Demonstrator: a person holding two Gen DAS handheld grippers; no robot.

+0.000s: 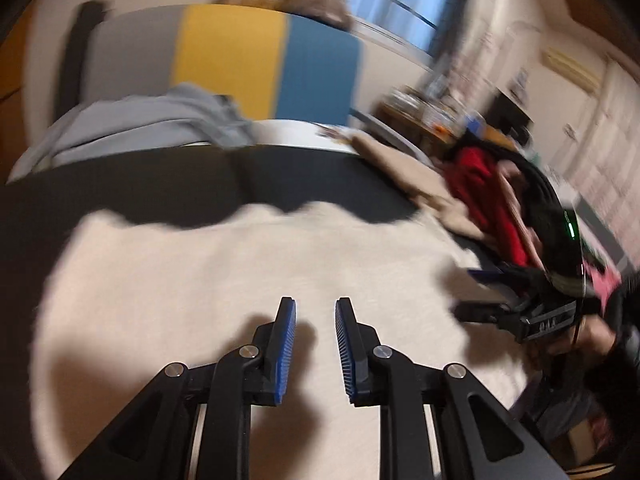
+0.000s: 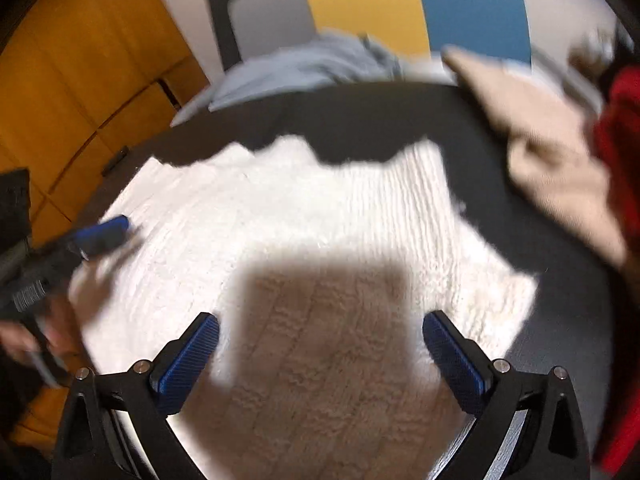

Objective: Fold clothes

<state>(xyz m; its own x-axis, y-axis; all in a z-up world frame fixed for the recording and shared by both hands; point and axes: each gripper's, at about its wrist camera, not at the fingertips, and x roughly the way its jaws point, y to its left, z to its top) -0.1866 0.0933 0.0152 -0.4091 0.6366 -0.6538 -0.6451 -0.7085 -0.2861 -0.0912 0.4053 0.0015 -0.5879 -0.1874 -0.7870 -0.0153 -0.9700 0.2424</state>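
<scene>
White knit garment (image 2: 304,216) lies spread flat across the middle of the dark worktop (image 2: 360,120), its far edge wavy, well short of the worktop's far edge. Left tool (image 1: 315,308) above the garment's near part, jaws a narrow gap apart, nothing between them, blue pads (image 1: 285,344) bare. Right tool (image 2: 320,336) also over the near part, jaws spread wide, empty; its shadow falls on the knit. Both views blurred. Beige garment (image 2: 552,132) at the worktop's far right edge, red garment (image 2: 620,148) just beyond it. Grey-blue garment (image 2: 304,68) bunched at the far left edge. Behind: grey, yellow and blue panels (image 2: 364,4) along the wall. A hand (image 1: 592,332) grips the right tool's body.
</scene>
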